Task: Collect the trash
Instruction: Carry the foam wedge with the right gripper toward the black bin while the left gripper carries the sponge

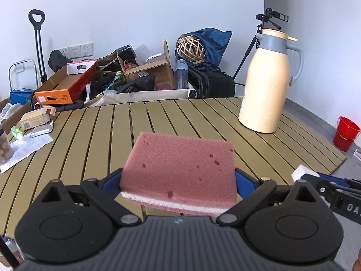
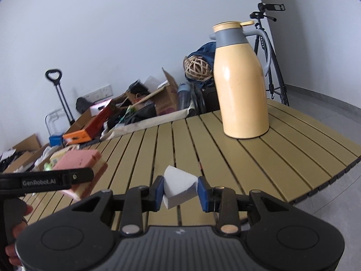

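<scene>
Plain white walls [image 1: 135, 6] meet a grey floor [image 2: 327, 103]. A slatted olive worktop [image 1: 203, 122] stands before cluttered cardboard boxes [image 1: 149, 72], a tripod [image 2: 270, 67] and a red bucket [image 1: 346, 133].

1. The pink sponge [image 1: 178, 176] hides the worktop [image 1: 90, 135] slats behind it, and the gripper body covers its underside.
2. A jar [image 1: 4, 146] is cut by the left edge.
3. Small box [image 1: 35, 118] print is too small to read.
4. In the right view, the floor boxes [image 2: 24, 155] are blurred.
</scene>
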`<state>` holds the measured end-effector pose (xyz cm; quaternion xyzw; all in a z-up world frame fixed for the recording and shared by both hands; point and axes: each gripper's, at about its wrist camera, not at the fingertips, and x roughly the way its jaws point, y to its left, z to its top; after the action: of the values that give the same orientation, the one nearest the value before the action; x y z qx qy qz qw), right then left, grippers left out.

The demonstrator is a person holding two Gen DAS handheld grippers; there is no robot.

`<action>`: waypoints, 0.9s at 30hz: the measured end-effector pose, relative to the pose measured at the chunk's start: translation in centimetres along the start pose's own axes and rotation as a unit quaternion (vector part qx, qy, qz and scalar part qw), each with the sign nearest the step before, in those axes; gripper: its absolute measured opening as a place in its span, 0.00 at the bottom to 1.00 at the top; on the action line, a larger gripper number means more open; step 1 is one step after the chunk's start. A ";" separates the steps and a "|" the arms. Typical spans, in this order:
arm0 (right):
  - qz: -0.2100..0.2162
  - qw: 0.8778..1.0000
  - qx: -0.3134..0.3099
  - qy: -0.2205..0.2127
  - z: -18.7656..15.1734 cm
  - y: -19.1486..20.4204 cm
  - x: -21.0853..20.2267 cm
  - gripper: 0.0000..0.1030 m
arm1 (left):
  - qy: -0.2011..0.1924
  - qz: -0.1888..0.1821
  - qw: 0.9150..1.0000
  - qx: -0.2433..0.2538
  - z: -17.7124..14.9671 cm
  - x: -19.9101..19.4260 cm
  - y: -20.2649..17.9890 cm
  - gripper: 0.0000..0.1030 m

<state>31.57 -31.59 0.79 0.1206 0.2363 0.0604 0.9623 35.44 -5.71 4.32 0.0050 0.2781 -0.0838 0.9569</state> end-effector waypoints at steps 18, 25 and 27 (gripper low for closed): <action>0.016 0.996 -0.065 0.050 -6.2 4.7 -5.4 0.30 | 0.004 0.002 1.000 -0.005 -8.0 -8.6 1.6 0.96; 0.020 0.994 -0.077 0.078 -9.1 5.6 -6.3 0.30 | 0.022 0.004 1.000 -0.001 -11.1 -9.6 1.7 0.96; 0.020 0.992 -0.083 0.089 -9.9 5.9 -6.4 0.30 | 0.032 0.005 0.999 0.001 -12.2 -9.7 1.7 0.96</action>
<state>20.90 -25.03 -3.38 0.0394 0.3131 0.1098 0.9425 21.19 -1.80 -0.85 0.0098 0.3083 -0.0788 0.9480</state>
